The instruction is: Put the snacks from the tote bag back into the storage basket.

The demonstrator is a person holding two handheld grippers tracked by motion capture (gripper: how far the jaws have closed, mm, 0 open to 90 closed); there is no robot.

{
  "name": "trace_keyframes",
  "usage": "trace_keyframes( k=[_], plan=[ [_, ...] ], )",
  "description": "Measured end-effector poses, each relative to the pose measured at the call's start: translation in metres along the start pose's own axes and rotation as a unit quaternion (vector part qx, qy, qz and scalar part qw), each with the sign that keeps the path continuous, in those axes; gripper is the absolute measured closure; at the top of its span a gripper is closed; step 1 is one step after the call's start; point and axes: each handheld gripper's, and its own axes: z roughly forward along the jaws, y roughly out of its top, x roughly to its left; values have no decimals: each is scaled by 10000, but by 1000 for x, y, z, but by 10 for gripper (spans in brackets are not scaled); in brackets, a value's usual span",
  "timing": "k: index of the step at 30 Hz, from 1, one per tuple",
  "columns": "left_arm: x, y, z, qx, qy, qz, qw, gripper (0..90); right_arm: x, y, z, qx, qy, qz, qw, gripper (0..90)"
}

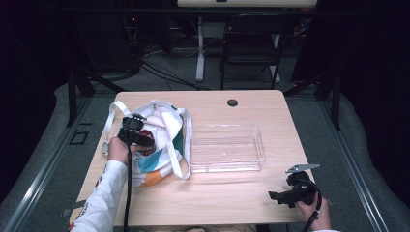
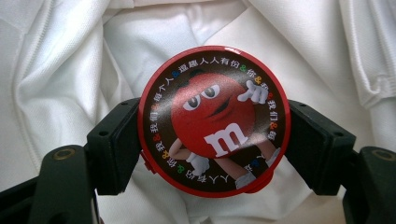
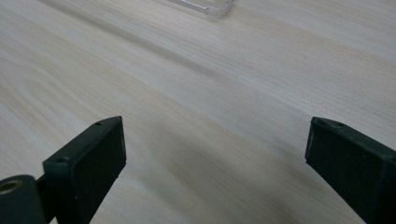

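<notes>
The left gripper was positioned over the open mouth of a white cloth bag lying on the left part of the wooden table. The bag carried teal and orange patches, and its white straps trailed across the tabletop. In the left gripper view, the left gripper pinched a round red tin between its two black jaws, one jaw pressed against each side of the rim. The tin lid showed a red cartoon candy figure with a white letter "m", ringed by small printed characters on a dark band. White fabric of the bag interior lay behind and around the tin. The person's left hand held the gripper, with a white sleeve entering from the lower edge.

A clear plastic tray stood at the table centre, just beside the bag on its right. It appeared to hold nothing.

The right gripper rested low near the front right corner of the table, held by the right hand, well apart from the tray. In the right gripper view, the right gripper had its jaws spread wide over bare wood, gripping nothing. A corner of the tray was visible at the upper edge of that view.

A dark round cap sat in the tabletop near the far edge.
</notes>
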Motion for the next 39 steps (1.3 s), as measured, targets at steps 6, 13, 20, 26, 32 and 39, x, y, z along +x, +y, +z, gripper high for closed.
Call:
trace_keyframes(
  k=[6, 13, 20, 26, 32, 39],
  plan=[
    [4, -2, -13, -160, -33, -39, 9999, 259, 0, 1, 1, -6, 23, -40, 10000, 47],
    [2, -4, -31, -352, -67, -17, 9994, 259, -2, 0, 0, -14, -68, 33, 10000, 47],
    [0, -1, -46, -508, -78, 41, 9987, 259, -1, -1, -1, -33, -67, 23, 10000, 48],
    [1, 1, -60, -656, -88, 37, 9978, 259, -2, -1, 0, -40, -65, 16, 10000, 49],
    [-2, 5, -72, -743, -128, 117, 9971, 259, -2, 0, 0, -18, -65, -12, 10000, 50],
    [-9, 11, -86, -885, -178, 232, 9956, 259, 0, 1, 0, -10, -66, -3, 10000, 52]
  ],
)
